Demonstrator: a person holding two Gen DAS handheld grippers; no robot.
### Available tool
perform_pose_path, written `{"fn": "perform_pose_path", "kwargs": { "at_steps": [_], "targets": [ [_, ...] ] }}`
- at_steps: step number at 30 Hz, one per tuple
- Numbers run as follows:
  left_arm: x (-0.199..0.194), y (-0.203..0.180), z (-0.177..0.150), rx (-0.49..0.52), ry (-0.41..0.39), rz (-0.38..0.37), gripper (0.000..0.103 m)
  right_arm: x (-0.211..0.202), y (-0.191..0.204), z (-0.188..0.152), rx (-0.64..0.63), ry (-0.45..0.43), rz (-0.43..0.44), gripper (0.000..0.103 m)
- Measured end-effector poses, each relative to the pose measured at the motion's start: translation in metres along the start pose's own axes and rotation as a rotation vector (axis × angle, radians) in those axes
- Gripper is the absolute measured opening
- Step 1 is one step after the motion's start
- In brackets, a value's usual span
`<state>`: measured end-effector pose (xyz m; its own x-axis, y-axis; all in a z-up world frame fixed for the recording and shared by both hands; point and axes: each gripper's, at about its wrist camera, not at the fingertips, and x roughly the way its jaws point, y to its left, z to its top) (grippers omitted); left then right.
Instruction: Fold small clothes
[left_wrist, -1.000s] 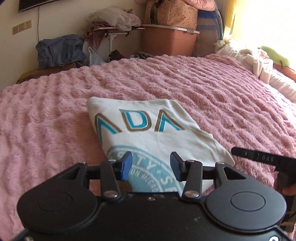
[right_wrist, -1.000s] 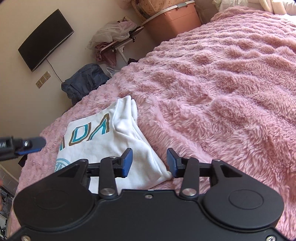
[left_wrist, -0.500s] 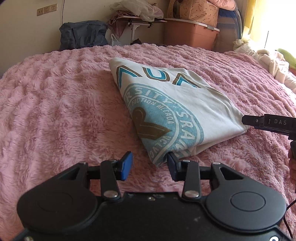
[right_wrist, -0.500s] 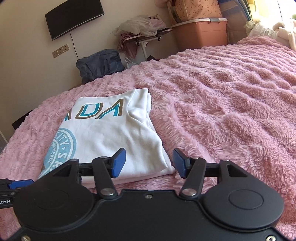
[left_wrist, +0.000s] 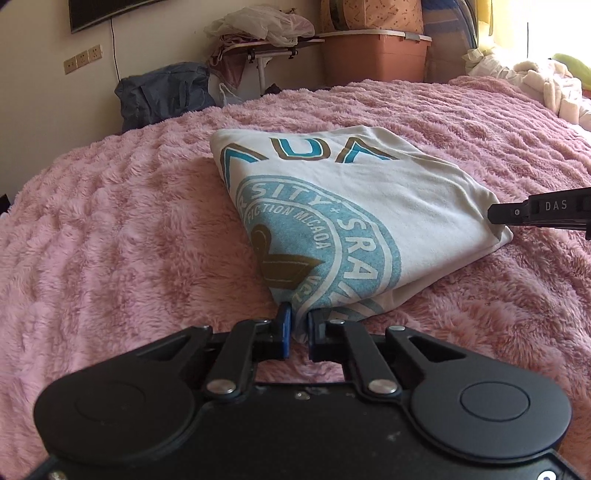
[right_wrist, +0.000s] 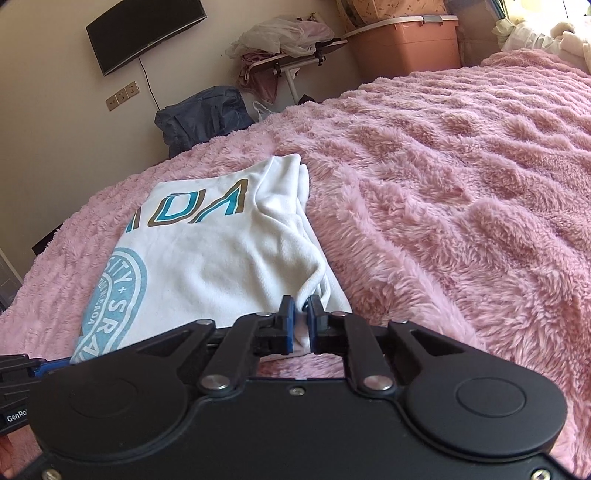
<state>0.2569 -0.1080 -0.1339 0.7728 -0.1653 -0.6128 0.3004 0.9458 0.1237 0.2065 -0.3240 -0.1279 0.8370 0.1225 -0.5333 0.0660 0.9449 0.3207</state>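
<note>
Clearly "SITY", "FICTION" on T-shirt (left_wrist: 369, 206)

Bright daylight from upper right, blown-out glare there; sharp focus; fisheye bending at edges.

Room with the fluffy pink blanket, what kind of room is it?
Probably a bedroom. A fluffy pink blanket covers a wide bed, a screen hangs on the wall, and a storage bin and a dark bag stand beside it.
</note>
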Motion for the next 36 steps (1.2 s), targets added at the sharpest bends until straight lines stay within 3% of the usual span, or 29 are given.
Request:
{"fn": "perform_pose_path", "kwargs": {
  "at_steps": [3,5,7,11,17,19,20,21,25,30,32,36],
  "targets": [
    [-0.020,-0.019,0.008,0.113,-0.102,0.084,0.005,-0.014,0.002,0.006,-0.015,-0.069,-0.044,0.006],
    [-0.016,-0.030,0.009,0.168,-0.062,0.122,0.005,-0.025,0.001,0.014,-0.041,-0.118,-0.069,0.005],
    [0.000,-0.034,0.001,0.213,0.020,0.144,0.005,-0.022,-0.006,0.016,-0.025,-0.100,-0.071,0.005],
    [0.017,-0.031,-0.014,0.233,0.103,0.128,0.006,0.004,-0.014,-0.003,-0.002,0.019,-0.082,0.004],
    [0.008,-0.018,-0.004,0.208,0.118,0.070,0.010,0.009,-0.014,-0.006,-0.004,0.040,-0.082,0.006],
    [-0.011,-0.016,-0.003,0.198,0.101,0.051,0.012,0.004,-0.019,-0.003,0.038,0.042,-0.070,0.011],
    [-0.021,-0.014,-0.002,0.197,0.088,0.048,0.014,-0.001,-0.021,-0.001,0.062,0.037,-0.070,0.022],
    [-0.031,-0.010,-0.002,0.194,0.076,0.049,0.017,-0.006,-0.022,0.002,0.078,0.022,-0.070,0.026],
    [-0.053,0.009,0.011,0.071,0.021,-0.021,0.018,-0.028,-0.010,0.020,0.042,-0.092,-0.034,0.026],
    [-0.036,0.022,0.038,-0.118,-0.077,-0.173,0.020,-0.011,0.018,0.042,-0.099,-0.164,0.098,0.026],
    [-0.018,0.027,0.043,-0.222,-0.054,-0.243,0.021,0.006,0.023,0.044,-0.116,-0.143,0.150,0.027],
    [0.013,0.025,0.037,-0.287,0.028,-0.203,0.020,0.034,0.025,0.037,-0.140,-0.080,0.105,0.027]
  ]
}}
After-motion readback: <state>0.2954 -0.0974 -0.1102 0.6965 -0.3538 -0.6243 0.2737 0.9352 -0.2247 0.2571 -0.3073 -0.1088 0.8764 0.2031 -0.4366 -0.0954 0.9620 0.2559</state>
